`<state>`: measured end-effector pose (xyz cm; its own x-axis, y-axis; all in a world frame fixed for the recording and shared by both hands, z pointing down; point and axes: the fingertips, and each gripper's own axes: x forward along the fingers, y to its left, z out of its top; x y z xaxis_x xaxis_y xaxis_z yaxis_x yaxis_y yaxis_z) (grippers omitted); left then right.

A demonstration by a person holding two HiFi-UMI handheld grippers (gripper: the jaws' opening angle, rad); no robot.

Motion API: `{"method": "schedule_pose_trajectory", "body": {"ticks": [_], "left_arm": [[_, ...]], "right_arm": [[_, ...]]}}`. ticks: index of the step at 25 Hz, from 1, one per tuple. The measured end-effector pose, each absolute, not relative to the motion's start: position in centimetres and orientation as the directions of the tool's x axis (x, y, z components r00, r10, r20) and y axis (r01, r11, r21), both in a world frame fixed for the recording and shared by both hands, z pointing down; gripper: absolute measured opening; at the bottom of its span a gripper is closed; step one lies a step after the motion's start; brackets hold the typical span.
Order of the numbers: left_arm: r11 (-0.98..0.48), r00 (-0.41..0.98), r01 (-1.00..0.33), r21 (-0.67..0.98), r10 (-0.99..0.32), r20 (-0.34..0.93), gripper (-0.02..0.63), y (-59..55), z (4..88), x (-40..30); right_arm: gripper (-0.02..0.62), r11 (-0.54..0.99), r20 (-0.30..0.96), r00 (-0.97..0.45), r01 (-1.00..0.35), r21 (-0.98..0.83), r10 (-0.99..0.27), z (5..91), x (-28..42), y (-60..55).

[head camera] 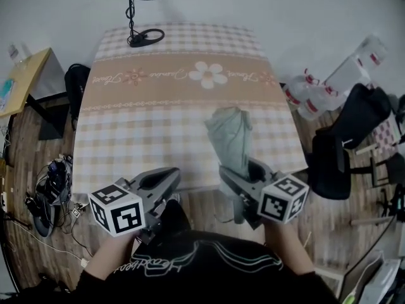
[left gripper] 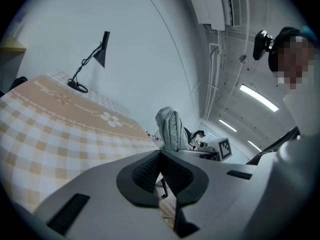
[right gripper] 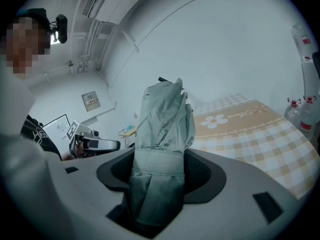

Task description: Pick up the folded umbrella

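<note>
The folded umbrella [head camera: 231,141] is pale grey-green and wrapped with a strap. My right gripper [head camera: 243,173] is shut on it near its lower end and holds it off the table. In the right gripper view the umbrella [right gripper: 162,134] stands upright between the jaws, filling the gap, with the pads pressed against its sides. My left gripper [head camera: 166,181] hovers over the table's near edge at the left, holding nothing. In the left gripper view its jaws [left gripper: 160,171] meet with nothing between them, and the umbrella [left gripper: 170,129] shows beyond.
The table [head camera: 145,125] wears a beige checked cloth with a flower band. A black desk lamp [head camera: 142,18] stands at its far edge. Plastic bottles [head camera: 316,94] and a black chair [head camera: 345,144] crowd the right side. Cables and a bag [head camera: 50,189] lie on the floor at left.
</note>
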<state>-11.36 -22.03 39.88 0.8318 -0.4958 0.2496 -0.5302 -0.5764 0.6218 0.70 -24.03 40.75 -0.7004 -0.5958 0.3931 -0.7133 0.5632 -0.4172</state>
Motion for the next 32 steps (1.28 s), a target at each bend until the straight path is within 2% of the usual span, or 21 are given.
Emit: {"method": "schedule_pose_trajectory", "body": {"ticks": [12, 21, 27, 32], "left_arm": [[-0.666, 0.824, -0.536, 0.519, -0.546, 0.150, -0.003, -12.9, 33.2, -7.2], [-0.707, 0.851, -0.503, 0.496, -0.507, 0.140, -0.003, -12.4, 28.9, -5.0], [-0.733, 0.854, -0.504, 0.456, -0.502, 0.137, -0.003, -7.5, 30.0, -4.2], [-0.736, 0.859, -0.497, 0.459, -0.493, 0.139, -0.003, -6.5, 29.9, -3.7]], "right_arm": [[0.272, 0.668, 0.228, -0.772, -0.630, -0.396, -0.593, 34.9, 3.3, -13.1], [0.272, 0.684, 0.201, -0.777, -0.623, -0.380, -0.597, 30.3, 4.3, -12.4], [0.272, 0.695, 0.149, -0.790, -0.598, -0.399, -0.594, 31.2, 4.7, -7.9], [0.272, 0.692, 0.154, -0.786, -0.605, -0.394, -0.599, 31.0, 4.9, -6.9]]}}
